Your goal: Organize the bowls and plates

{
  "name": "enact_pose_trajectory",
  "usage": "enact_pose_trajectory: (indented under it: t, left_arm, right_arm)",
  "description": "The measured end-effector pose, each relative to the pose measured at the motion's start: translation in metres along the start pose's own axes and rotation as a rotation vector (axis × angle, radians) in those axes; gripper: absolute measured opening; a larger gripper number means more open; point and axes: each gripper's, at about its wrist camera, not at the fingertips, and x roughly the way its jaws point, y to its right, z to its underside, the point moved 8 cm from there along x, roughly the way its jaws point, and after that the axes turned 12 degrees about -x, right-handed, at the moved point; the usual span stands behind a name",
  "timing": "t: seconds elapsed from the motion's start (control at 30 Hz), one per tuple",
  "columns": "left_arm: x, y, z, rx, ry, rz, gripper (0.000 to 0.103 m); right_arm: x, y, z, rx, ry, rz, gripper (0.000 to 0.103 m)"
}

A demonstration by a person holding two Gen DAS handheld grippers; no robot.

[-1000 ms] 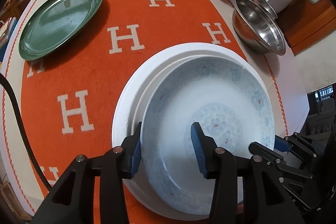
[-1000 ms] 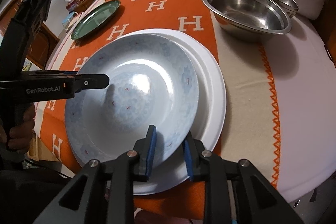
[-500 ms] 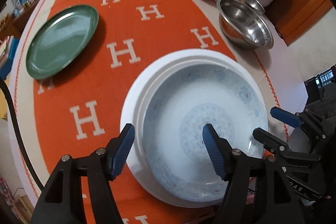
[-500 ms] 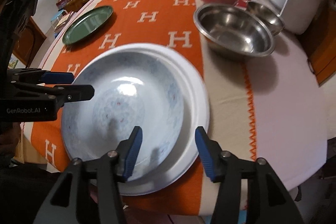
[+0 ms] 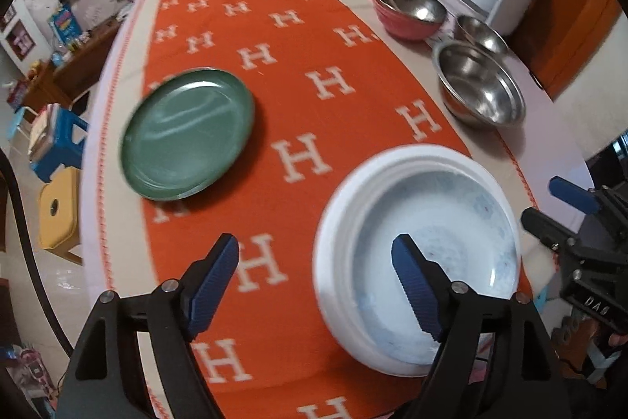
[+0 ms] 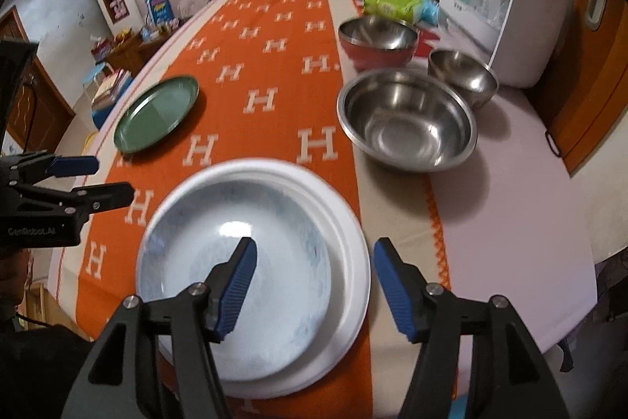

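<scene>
- Green plate [image 6: 157, 114] far left on the orange tablecloth [image 6: 274, 65], well apart from the stack
- Left gripper [image 5: 314, 273] opening, jaws empty; right gripper [image 6: 314, 281] likewise
- Patterned bowl [image 6: 235, 262] nested in the white plate [image 6: 353, 262]
- Large steel bowl [image 6: 408, 118], small steel bowl [image 6: 463, 77], red bowl [image 6: 376, 42] right

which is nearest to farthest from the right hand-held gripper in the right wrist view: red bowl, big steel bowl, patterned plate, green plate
From the right hand-held gripper, whose jaws are opening with nothing gripped:
1. patterned plate, directly under the fingers, stacked on a white plate.
2. big steel bowl, ahead, right.
3. green plate, ahead, far left.
4. red bowl, farthest, behind the steel bowl.
</scene>
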Motion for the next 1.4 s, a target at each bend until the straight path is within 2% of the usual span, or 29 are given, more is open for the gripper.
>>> enact_pose_trajectory:
  t: [0.23,0.33,0.77,1.13,1.4]
  left_arm:
    - [-0.022,-0.048,-0.025,-0.055,0.069,-0.053,0.083]
    - [-0.029,-0.07,-0.034,-0.09,0.088,-0.072,0.083]
    - [-0.05,-0.155,-0.057,-0.213,0.152,-0.126,0.087]
    - [-0.043,-0.201,-0.073,-0.277,0.164,-0.089,0.087]
    - [-0.019,-0.22,-0.088,-0.287,0.148,-0.026,0.087]
  right_arm:
    - [-0.008,-0.003,-0.036,-0.016,0.062,0.025,0.065]
    - [-0.011,-0.007,-0.051,-0.023,0.088,0.029,0.069]
    - [-0.011,-0.048,-0.124,-0.105,0.18,0.01,0.072]
    - [0.017,-0.095,-0.166,-0.135,0.193,-0.024,0.072]
    - [0.054,-0.119,-0.182,-0.083,0.155,-0.074,0.072]
